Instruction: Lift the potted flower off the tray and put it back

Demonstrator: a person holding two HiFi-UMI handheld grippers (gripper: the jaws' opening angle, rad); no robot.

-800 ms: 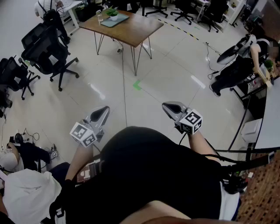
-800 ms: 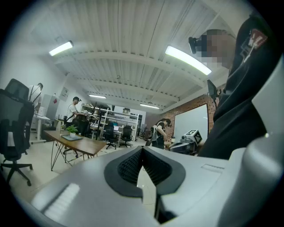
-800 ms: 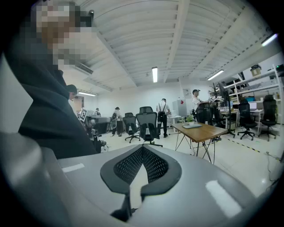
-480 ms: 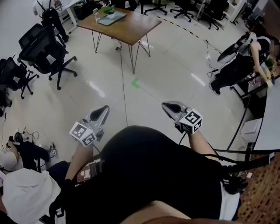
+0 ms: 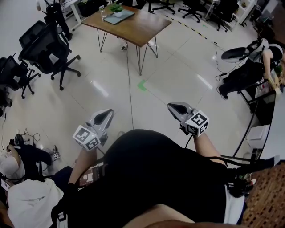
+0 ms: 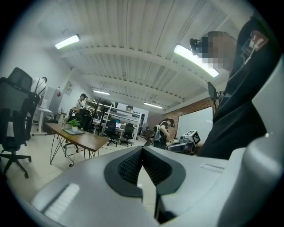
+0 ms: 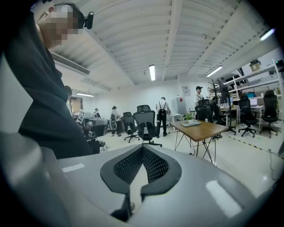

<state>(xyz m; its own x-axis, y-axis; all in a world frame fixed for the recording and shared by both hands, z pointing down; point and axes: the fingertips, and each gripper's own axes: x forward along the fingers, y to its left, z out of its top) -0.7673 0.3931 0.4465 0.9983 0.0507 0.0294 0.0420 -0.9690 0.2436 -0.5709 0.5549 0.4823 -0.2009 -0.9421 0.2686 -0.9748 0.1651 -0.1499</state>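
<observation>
Both tongs are shut and empty: left gripper (image 5: pixel 107 113) and right gripper (image 5: pixel 171 107) are held out ahead of my torso, pads meeting with no gap in either gripper view.

Scene, big to small:
- Floor (image 5: pixel 178 75): open stretch between me and the work. A dark line (image 5: pixel 129 80), probably a cable, runs from the table toward me.
- Office chairs (image 5: pixel 44 42): far left.
- Table (image 5: pixel 142 29): far end, well apart from both tongs.
- Tray (image 5: pixel 119 18): on the table's far left corner.
- Glass (image 5: pixel 103 13): near the tray's left edge.
- Potted flower (image 5: pixel 116 7): standing on the tray. My read: lift not started, approach comes first.

Risks from here:
- Arriving with the jaws shut would nudge the pot instead of straddling it, so they must open before contact.
- A grip high up in the leaves means a weak hold, and the pot tips or slips on the lift.
- A wide swing on the left side could knock the glass.
- The cable, if it is one, is a trip hazard on the way over.

Pot orientation: upright, long axis vertical, foliage on top. It is too small from here to judge any lean.
</observation>
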